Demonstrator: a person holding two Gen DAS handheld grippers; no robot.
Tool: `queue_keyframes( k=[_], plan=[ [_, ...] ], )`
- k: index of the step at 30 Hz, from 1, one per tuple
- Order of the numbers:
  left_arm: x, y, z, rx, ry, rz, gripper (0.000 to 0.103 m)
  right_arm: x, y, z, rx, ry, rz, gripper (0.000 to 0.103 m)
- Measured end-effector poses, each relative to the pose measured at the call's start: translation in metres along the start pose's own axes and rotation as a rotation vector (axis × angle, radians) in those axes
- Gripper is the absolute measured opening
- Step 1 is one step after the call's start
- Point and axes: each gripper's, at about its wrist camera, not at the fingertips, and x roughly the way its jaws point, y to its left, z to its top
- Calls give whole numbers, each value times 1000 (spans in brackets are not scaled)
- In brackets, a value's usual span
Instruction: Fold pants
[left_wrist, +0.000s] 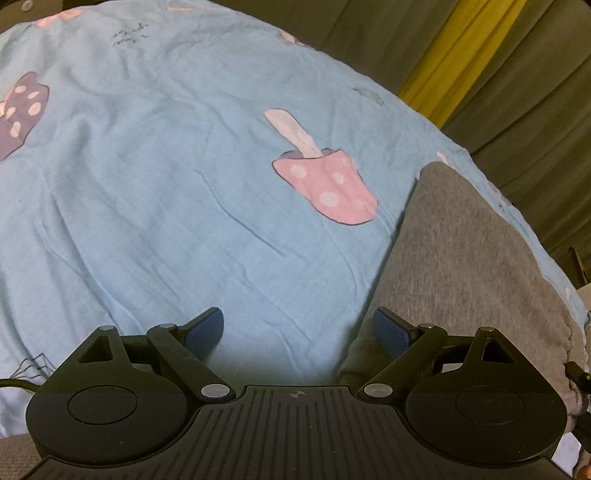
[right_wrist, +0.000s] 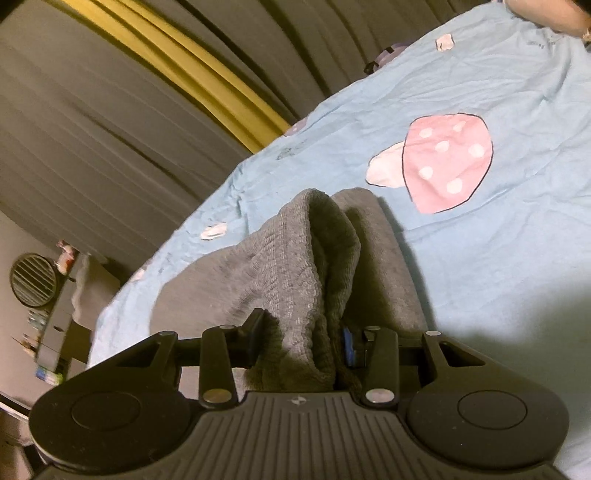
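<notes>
Left wrist view. Item: my left gripper (left_wrist: 297, 328), blue-padded fingers (left_wrist: 207, 328) spread wide, nothing between them. It hung above the light blue bedsheet printed with pink spotted mushrooms (left_wrist: 166, 184). Item: the grey knitted jersey pants (left_wrist: 461, 251), which lay on the bed to the right of these fingers, one edge passing just under the right-hand pad. Their long axis ran away from me and slightly rightward. A dark drawstring end (left_wrist: 578, 376) showed at the near right edge.

Right wrist view. Item: my right gripper (right_wrist: 301, 343), fingers closed onto a bunched fold of the grey pants (right_wrist: 306, 266), the cloth rising in a ridge between the pads and running forward from them. The rest of the garment lay flat on the bedsheet (right_wrist: 498, 277) ahead and to the left. Item: grey and yellow curtains (right_wrist: 147, 92) beyond the bed edge.

Judgement: the right hand had the garment, the left was free and sat just beside the pants' left edge. The next grasp lay to its right.
</notes>
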Motion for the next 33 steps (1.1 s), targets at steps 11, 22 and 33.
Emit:
queue_keyframes(
  k=[11,22,33],
  plan=[
    [5,-5,0,28,20,10,94,7,13,-12,-226,-28,-139,59],
    [6,-8,-1,48,34,33,94,12,8,-17,-270,-56,-197,87],
    [6,-13,-2,83,42,51,95,16,-4,-17,-218,-53,-195,99]
  ],
)
